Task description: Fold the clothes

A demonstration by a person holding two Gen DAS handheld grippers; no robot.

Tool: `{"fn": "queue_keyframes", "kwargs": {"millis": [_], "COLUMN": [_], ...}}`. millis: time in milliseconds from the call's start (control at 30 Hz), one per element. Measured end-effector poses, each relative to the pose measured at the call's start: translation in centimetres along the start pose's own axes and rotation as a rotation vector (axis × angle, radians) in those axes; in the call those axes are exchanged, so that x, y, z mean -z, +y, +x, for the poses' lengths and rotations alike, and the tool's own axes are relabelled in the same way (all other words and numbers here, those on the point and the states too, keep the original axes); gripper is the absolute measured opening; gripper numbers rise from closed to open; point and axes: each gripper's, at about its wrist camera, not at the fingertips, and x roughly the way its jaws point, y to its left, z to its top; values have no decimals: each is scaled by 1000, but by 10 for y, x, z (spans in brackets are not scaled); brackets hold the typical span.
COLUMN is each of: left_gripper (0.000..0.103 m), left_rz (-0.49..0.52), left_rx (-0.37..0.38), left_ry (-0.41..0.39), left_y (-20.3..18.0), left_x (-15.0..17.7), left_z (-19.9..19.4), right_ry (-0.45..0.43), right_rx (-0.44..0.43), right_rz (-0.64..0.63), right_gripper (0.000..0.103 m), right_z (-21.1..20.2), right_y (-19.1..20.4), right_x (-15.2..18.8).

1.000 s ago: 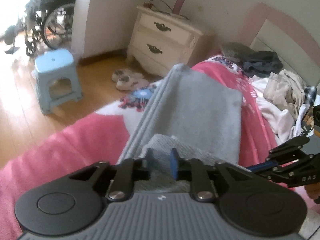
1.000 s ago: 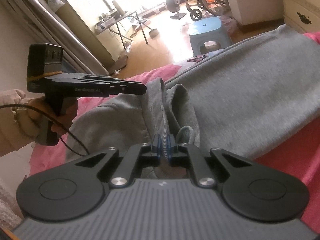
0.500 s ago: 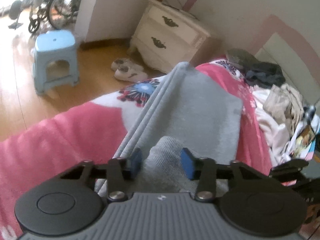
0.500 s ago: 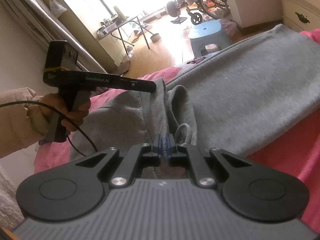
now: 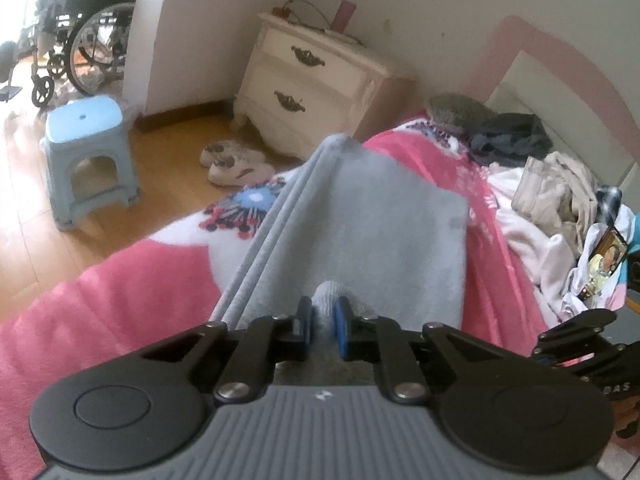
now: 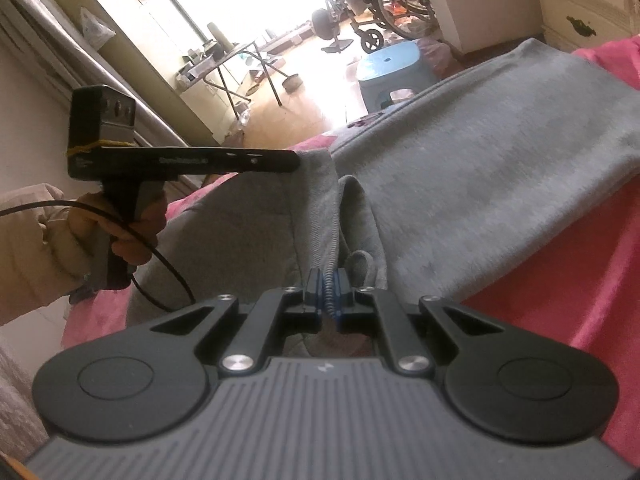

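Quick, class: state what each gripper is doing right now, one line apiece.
Left gripper: closed on a bunched fold of the grey garment.
Right gripper: closed on the grey garment's edge, cord between the jaws.

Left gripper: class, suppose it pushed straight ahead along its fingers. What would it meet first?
The left gripper already pinches a bunched edge of the grey garment, so it would first press into that fabric, spread ahead over the pink blanket. Beyond it the line seems to lead toward the nightstand, though depth is unclear.
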Motion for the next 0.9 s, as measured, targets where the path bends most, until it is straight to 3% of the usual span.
{"fn": "queue_keyframes", "kwargs": {"millis": [167, 367, 467, 600, 767, 867, 900], "left_gripper": [15, 20, 21, 21, 22, 32, 35], "left_rz": [-22, -35, -39, -42, -53, -73, -80], "left_rx": [0, -13, -12, -11, -13, -10, -23], "left_ry": [12, 18, 14, 14, 14, 36, 40], "left_y": [5, 8, 10, 10, 11, 12, 13], "left_x": [7, 13, 14, 16, 17, 16, 15], "left_z": [10, 17, 18, 18, 17, 18, 16], "right_ry": [-6, 21, -32, -90, -15, 134, 131], "right_rx": [16, 101, 168, 110, 75, 209, 224], "right_rz": [-9, 52, 6, -45, -191, -239, -256], "right_gripper": [4, 10, 11, 10, 9, 8, 8], "right_z": [-2, 2, -13, -16, 33, 78, 84], "right_y": [2, -11, -4, 10, 41, 36, 33], "right_x": [4, 7, -1, -18, -27, -13, -7]}}
